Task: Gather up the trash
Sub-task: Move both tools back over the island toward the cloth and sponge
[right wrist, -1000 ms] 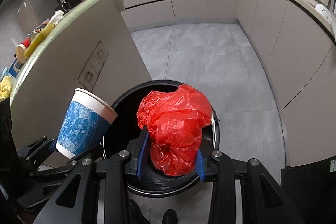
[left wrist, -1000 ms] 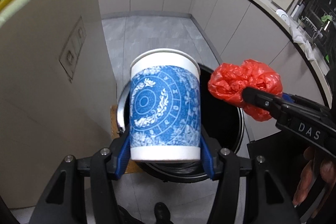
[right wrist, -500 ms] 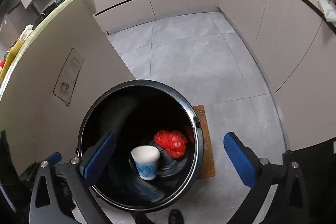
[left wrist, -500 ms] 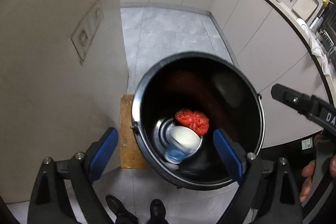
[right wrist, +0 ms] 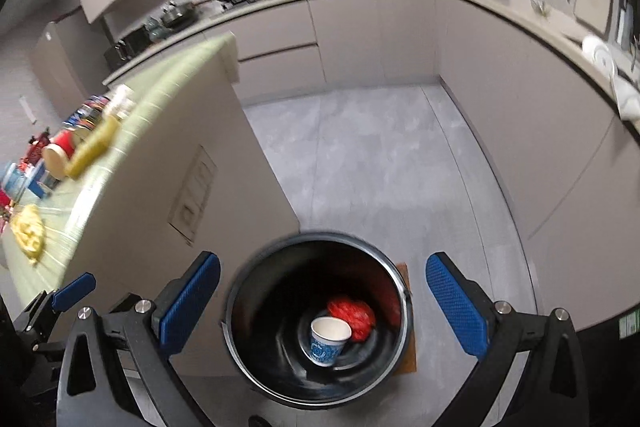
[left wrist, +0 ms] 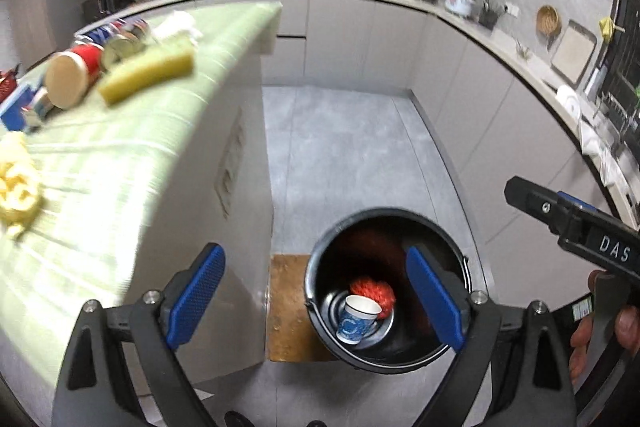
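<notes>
I'm hovering both tongs, left gripper [left wrist: 316, 301] and right gripper [right wrist: 322, 303], released and empty; the paper cup [right wrist: 329, 340] and red bag [right wrist: 352, 314] are lying in the bin [right wrist: 240, 307]. Next I'm judging the counter [left wrist: 120, 147] on the left (more trash there) needs reaching.

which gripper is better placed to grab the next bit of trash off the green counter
Left, probably. The left gripper is open and empty, and the green-topped counter with the crumpled yellow wrapper fills its view's left side. The right gripper, also open, sits over the black round bin, farther from it.
</notes>
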Demonstrator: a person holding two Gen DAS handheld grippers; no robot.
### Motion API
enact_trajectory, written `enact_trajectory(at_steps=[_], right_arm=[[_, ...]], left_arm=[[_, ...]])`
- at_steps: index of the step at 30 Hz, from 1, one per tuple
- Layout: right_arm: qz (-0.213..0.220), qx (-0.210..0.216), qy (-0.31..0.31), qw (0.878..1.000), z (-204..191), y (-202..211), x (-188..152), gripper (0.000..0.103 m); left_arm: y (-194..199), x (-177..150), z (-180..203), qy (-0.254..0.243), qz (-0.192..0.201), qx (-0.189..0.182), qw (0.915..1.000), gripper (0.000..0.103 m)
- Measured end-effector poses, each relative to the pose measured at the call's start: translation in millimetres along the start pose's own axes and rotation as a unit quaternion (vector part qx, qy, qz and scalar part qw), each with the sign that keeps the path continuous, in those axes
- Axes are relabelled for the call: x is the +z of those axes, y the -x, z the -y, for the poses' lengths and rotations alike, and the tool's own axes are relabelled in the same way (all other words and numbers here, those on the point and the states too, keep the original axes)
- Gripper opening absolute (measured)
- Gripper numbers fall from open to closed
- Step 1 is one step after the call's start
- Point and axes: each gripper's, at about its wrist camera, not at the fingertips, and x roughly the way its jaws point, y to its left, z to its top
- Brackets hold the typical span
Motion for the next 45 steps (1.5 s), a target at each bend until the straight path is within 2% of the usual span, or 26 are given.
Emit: enact_trajectory(at_steps=[8, 14, 23, 27, 33, 37, 39, 41, 45], right_arm=[[0.030, 0.021, 0.029, 0.999, -35, 33, 14, 0.103], [0.040, 0.050, 0.053, 0.997, -68, 43, 18, 0.103], [0.047, 0.099, 0.123, 0.986, -138, 47, 11, 0.103], [0.043, 0.114, 0.146, 0.982, -164, 41, 11, 0.103], [0.030, 0.123, 0.171, 0.977, -196, 16, 16, 0.103], [0.017, 0.121, 0.181, 0.976, -217, -6, 20, 0.103], [0.009, 0.120, 0.189, 0.975, -228, -17, 22, 0.103], [0.003, 0.118, 0.195, 0.974, -236, -26, 23, 0.103], [-0.004, 0.116, 0.200, 0.973, -255, -44, 30, 0.103]], left_arm=[[34, 10, -31, 0.040, 0.037, 0.015, 0.9984, 0.093], [54, 14, -64, 0.066, 0.059, 0.050, 0.9948, 0.093], [83, 2, -136, 0.132, 0.085, 0.117, 0.9806, 0.093], [77, -2, -161, 0.158, 0.082, 0.133, 0.9749, 0.093], [59, -4, -183, 0.174, 0.077, 0.140, 0.9716, 0.093], [38, -1, -198, 0.176, 0.063, 0.135, 0.9731, 0.092], [28, 1, -204, 0.176, 0.050, 0.131, 0.9744, 0.086], [20, 4, -212, 0.182, 0.042, 0.123, 0.9746, 0.085], [10, 11, -225, 0.180, 0.037, 0.123, 0.9753, 0.084]])
